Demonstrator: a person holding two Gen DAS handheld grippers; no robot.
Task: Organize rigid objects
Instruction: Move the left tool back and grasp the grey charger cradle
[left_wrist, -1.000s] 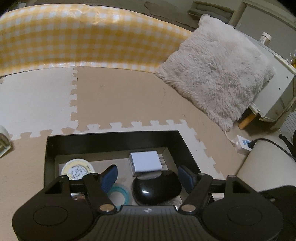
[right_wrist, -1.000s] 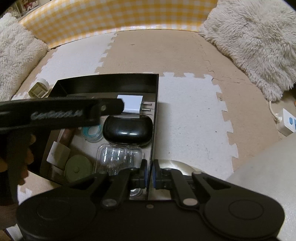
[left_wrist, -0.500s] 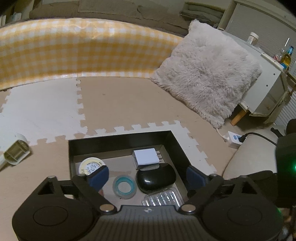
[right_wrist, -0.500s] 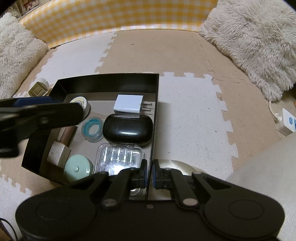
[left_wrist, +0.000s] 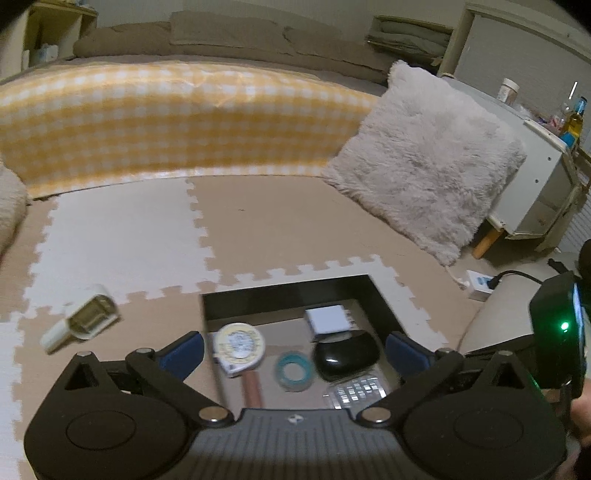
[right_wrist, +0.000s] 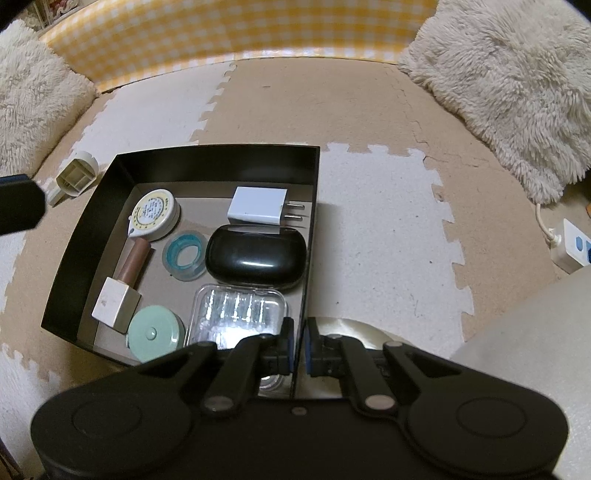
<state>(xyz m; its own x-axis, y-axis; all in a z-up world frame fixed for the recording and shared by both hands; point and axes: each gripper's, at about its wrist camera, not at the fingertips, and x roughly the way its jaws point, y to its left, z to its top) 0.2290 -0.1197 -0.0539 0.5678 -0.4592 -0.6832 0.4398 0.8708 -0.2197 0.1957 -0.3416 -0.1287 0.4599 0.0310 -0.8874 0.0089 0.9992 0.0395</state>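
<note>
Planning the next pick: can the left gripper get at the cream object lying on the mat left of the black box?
Probably yes. The cream object lies alone on the mat outside the black box, nothing over it. The left gripper, jaws opening and empty, hovers right of it.

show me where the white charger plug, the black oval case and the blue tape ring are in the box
white charger plug (right_wrist: 257, 205), right wrist view, on its top face.
black oval case (right_wrist: 256, 254), right wrist view, middle of its lid.
blue tape ring (right_wrist: 185, 253), right wrist view, on its blue band.

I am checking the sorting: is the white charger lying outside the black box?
No, the white charger lies inside the black box, near its far right corner.
</note>
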